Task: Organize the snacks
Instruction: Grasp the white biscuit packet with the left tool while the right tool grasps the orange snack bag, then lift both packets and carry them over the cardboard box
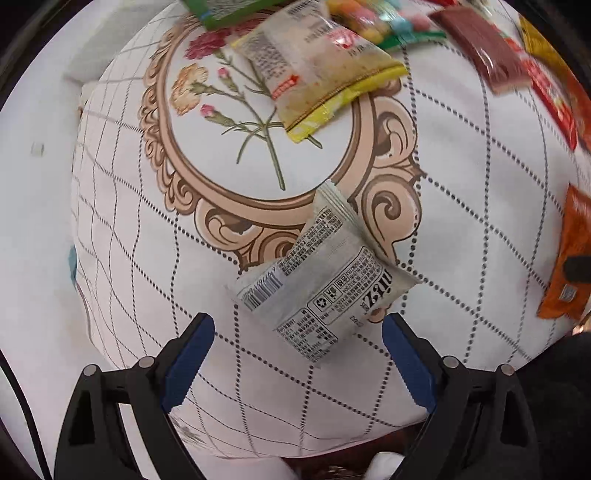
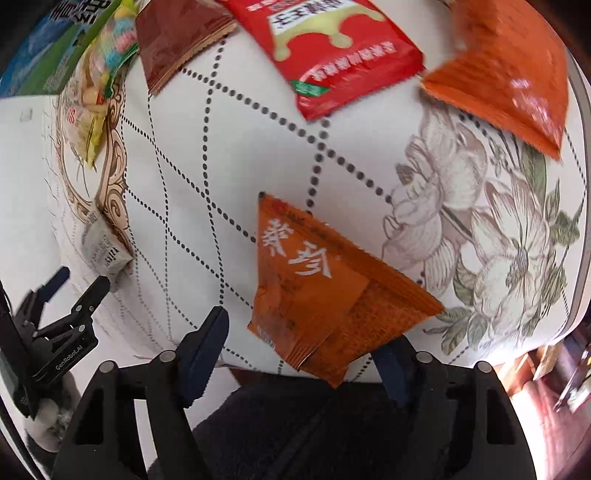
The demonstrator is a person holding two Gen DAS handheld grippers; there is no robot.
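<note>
Left wrist view: left gripper (image 1: 298,334) spread wide, white packet (image 1: 317,280) lying flat between and just ahead of its fingertips, untouched. Looked light, crinkly, slippery; best pinched across the flat middle.

Right wrist view: right gripper (image 2: 303,334) spread around orange packet (image 2: 321,291), not yet pinching. Soft, light too.

Snack packets lie on one cloth-covered worktop (image 2: 258,155): two orange packets (image 2: 325,288) (image 2: 509,70), one red packet (image 2: 332,48), one brown packet (image 2: 177,37), one white packet (image 1: 325,273), one yellow packet (image 1: 314,74), one sweets bag (image 1: 373,22) and one green packet (image 2: 55,59). Two claws (image 1: 297,325) (image 2: 303,332) show.
</note>
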